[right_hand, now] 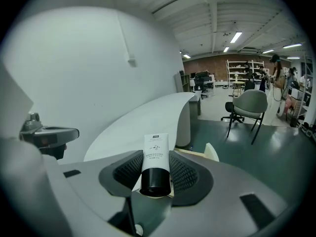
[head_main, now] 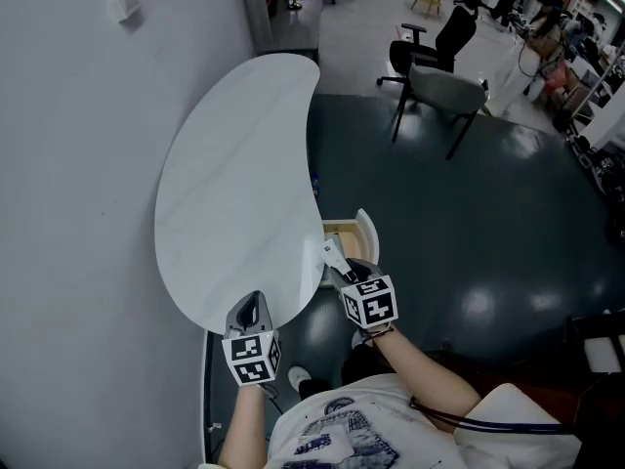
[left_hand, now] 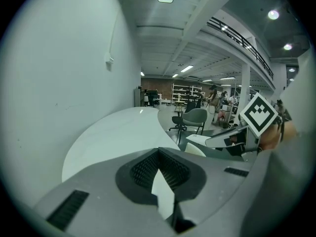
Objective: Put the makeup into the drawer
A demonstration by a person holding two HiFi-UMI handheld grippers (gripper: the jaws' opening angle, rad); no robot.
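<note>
Two grippers, one piece of makeup: which of yours has it?

— My right gripper [head_main: 339,265]. Its jaws stand partly apart and press on a white tube [right_hand: 156,149] from both sides. The black cap points back at me and the flat crimped end points away. Small dark print runs along the body, but I cannot read it.

— Where is the tube, then?

— Up in the air in my grip, not in the drawer [head_main: 366,231]. Looking down from my head, I see it at the near edge of the white table [head_main: 234,174], just beside the drawer. The drawer is pulled out from under the tabletop, with its curved white front towards the dark floor [head_main: 469,233] and pale wood showing inside.

— And your left?

— My left gripper [left_hand: 159,154] has nothing. Its ribbed pads meet at the tips, and through the narrow wedge behind them only the tabletop shows. It hovers over the table's near end, to the left of the right one, and the two are apart.

— Anything else around?

— A pale wall [head_main: 78,164] runs along the table's left side. A grey chair [head_main: 444,86] stands on the floor well beyond the drawer.
</note>
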